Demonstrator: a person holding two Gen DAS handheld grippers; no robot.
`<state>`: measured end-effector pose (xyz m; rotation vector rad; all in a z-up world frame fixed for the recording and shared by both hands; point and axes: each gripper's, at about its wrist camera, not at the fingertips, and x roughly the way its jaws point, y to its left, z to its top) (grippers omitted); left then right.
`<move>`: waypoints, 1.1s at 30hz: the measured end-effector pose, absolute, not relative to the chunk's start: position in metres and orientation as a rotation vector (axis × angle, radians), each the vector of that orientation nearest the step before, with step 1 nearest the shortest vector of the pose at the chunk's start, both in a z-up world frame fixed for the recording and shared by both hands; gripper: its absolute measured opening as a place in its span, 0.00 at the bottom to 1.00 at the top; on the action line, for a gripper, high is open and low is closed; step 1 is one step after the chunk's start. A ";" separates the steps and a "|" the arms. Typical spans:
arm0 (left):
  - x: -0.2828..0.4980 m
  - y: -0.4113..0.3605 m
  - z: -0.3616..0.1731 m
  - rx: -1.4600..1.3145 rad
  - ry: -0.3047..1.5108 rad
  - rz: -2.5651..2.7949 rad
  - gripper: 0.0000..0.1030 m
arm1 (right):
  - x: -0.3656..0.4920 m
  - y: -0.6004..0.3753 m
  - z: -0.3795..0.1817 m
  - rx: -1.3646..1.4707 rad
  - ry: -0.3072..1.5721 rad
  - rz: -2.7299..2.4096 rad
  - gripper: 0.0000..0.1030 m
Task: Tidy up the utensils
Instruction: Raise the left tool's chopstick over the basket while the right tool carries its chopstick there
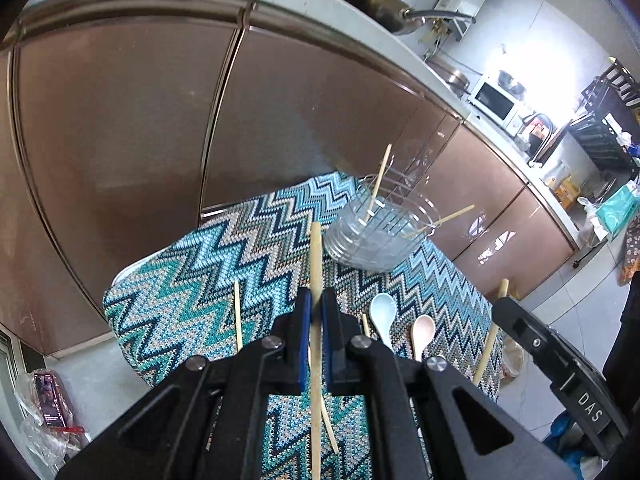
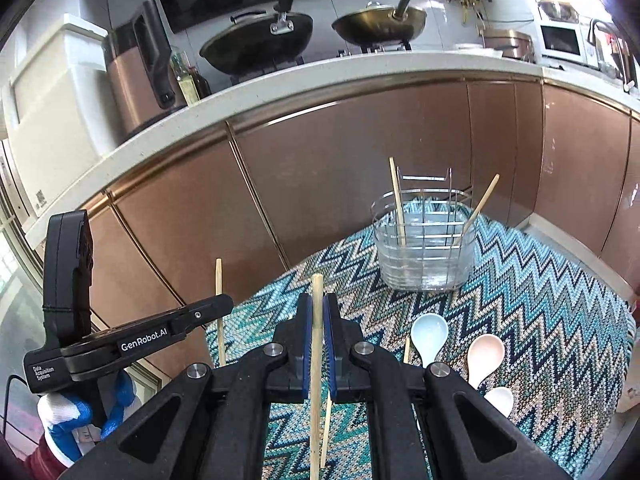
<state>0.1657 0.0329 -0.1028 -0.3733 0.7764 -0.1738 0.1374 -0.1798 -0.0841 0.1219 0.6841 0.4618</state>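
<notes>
A: Left gripper (image 1: 316, 312), jaws closed on a pale wooden chopstick (image 1: 315, 256). Stick runs along the finger line, tip well past the blue pads, pointing ahead and slightly up.

B: Right gripper (image 2: 318, 316), same: jaws clamped on a second pale wooden chopstick (image 2: 317, 292), long axis along the fingers, tip just beyond the pads.

A: Target is the clear plastic utensil holder in a wire frame (image 2: 426, 256), far side of the teal zigzag knitted mat (image 2: 540, 308). Two chopsticks lean in it already.

B: Bearing from right jaws: ahead and to the right. From left jaws: also ahead-right. My guess is the right one sits nearer, but the fisheye makes that hard to call.

A: Judgement: each stick must be tipped from forward-pointing to near upright over the holder's rim before release.

B: Loose on the mat: light blue ceramic spoon (image 2: 430, 334), pale pink ceramic spoon (image 2: 485, 354), white spoon (image 2: 500, 400), more chopsticks.
</notes>
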 end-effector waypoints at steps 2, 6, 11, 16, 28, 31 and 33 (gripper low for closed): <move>0.161 0.033 -0.097 -0.372 0.763 -0.173 0.05 | 0.134 -0.181 -0.080 0.124 0.668 0.461 0.06; 0.152 0.034 -0.086 -0.370 0.720 -0.167 0.05 | 0.129 -0.184 -0.072 0.127 0.641 0.456 0.06; 0.146 0.035 -0.075 -0.369 0.676 -0.167 0.05 | 0.127 -0.187 -0.062 0.132 0.613 0.451 0.06; 0.144 0.036 -0.065 -0.371 0.641 -0.173 0.05 | 0.129 -0.188 -0.055 0.131 0.589 0.448 0.06; 0.153 0.033 -0.044 -0.368 0.593 -0.194 0.05 | 0.140 -0.192 -0.027 0.147 0.497 0.475 0.06; 0.161 0.033 -0.038 -0.375 0.579 -0.208 0.05 | 0.146 -0.195 -0.018 0.145 0.466 0.482 0.06; 0.168 0.034 -0.033 -0.383 0.564 -0.220 0.05 | 0.152 -0.197 -0.012 0.146 0.442 0.486 0.06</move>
